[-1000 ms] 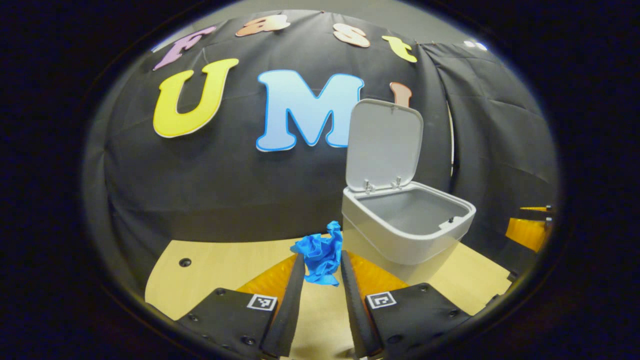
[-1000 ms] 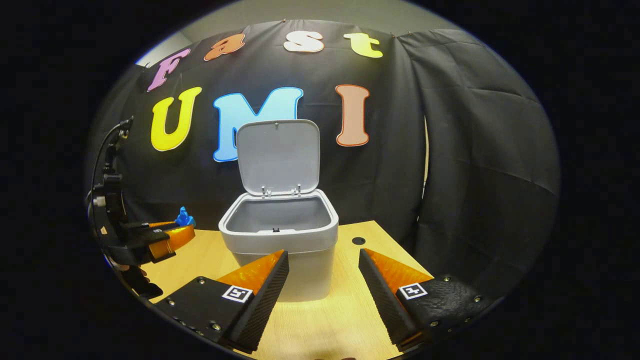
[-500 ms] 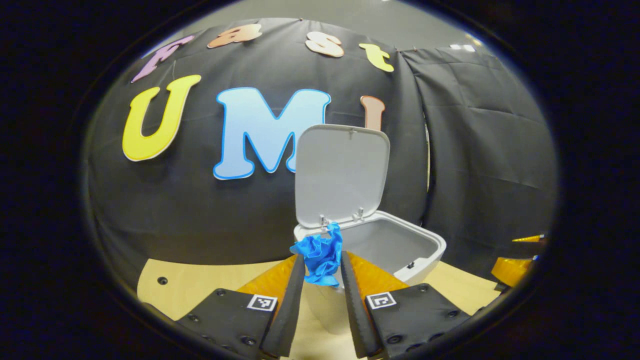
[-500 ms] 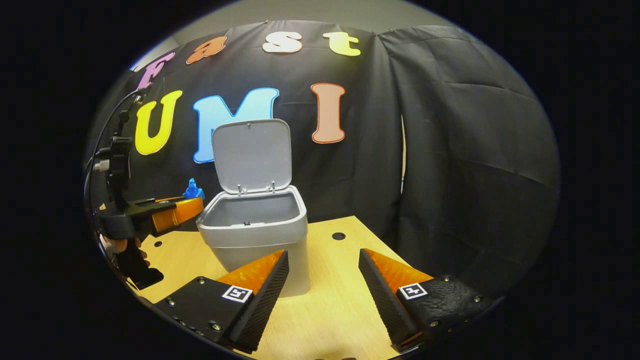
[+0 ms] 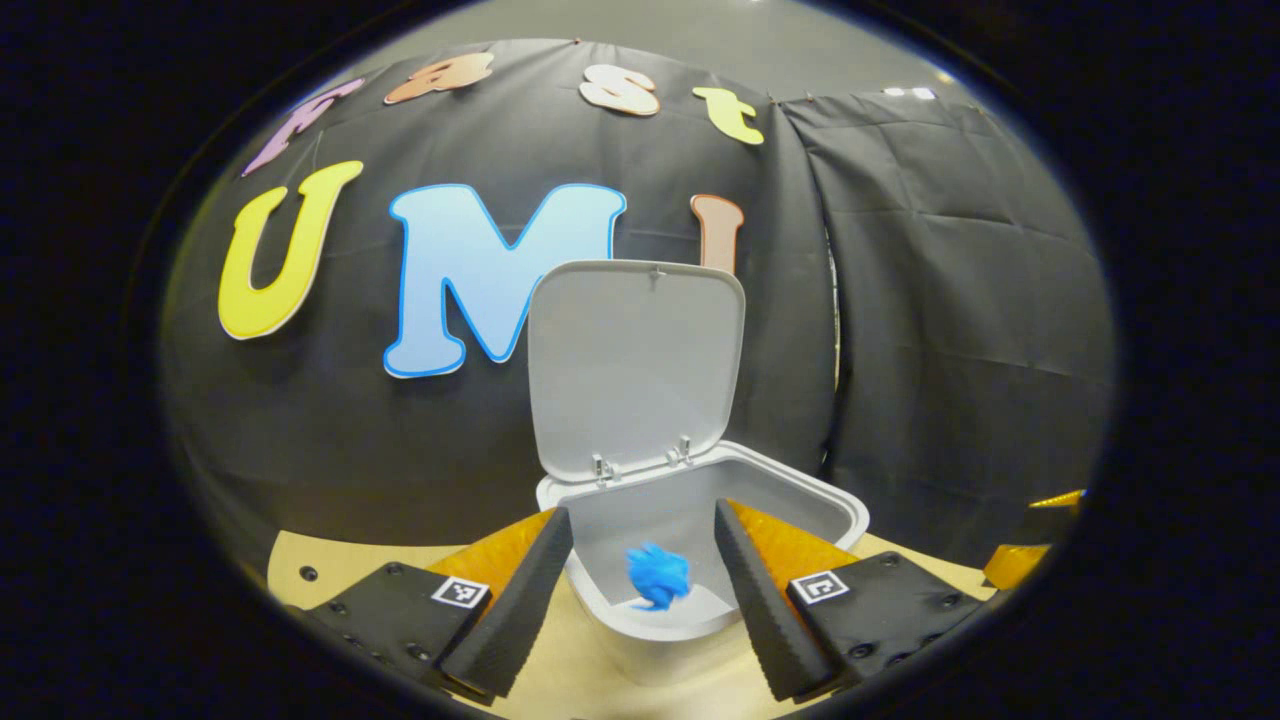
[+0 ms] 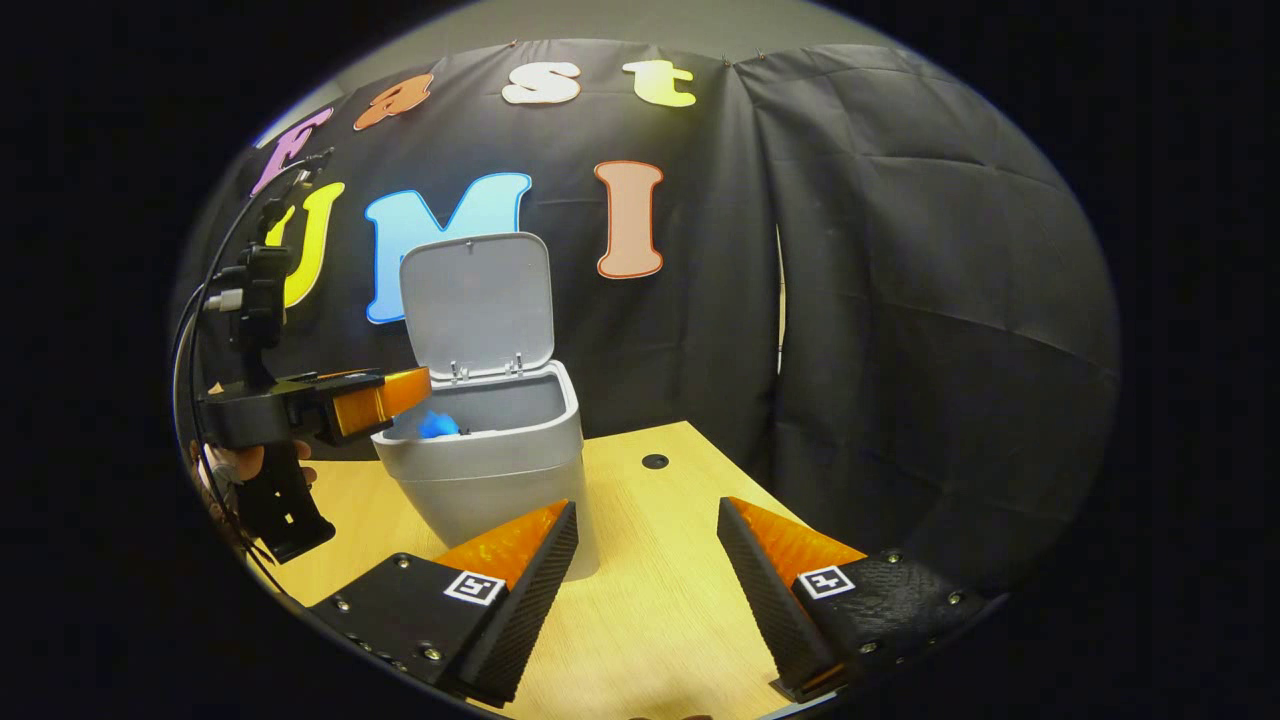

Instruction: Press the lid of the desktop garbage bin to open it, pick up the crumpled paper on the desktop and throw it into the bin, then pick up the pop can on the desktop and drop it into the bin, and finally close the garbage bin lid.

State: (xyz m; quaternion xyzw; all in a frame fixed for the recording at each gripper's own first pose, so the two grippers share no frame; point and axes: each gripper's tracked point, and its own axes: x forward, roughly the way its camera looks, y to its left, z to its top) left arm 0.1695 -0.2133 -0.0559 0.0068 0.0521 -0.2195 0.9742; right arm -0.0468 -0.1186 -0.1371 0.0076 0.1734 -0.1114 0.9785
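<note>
The grey bin [image 5: 820, 505] [image 6: 520, 455] stands on the wooden table with its lid [image 5: 635, 360] [image 6: 478, 300] raised upright. The blue crumpled paper [image 5: 657, 578] [image 6: 437, 425] is loose inside the bin's mouth, touching neither finger. My left gripper [image 5: 640, 585] is open, its fingers spread over the bin's near rim; in the right gripper view the left gripper [image 6: 385, 395] reaches over the bin's left edge, held by a hand [image 6: 240, 465]. My right gripper [image 6: 648, 565] is open and empty over the table, right of the bin.
The wooden table [image 6: 660, 600] has a small dark hole [image 6: 655, 461] behind the right gripper and another [image 5: 300, 574] at the left. Black cloth wall stands close behind the bin. The tip of the other gripper [image 5: 1020, 565] shows at the right edge of the left gripper view.
My left gripper moved over the bin and opened, letting go of the blue paper, which dropped into the bin's mouth. The right gripper swung slightly, so the bin sits further left in its view.
</note>
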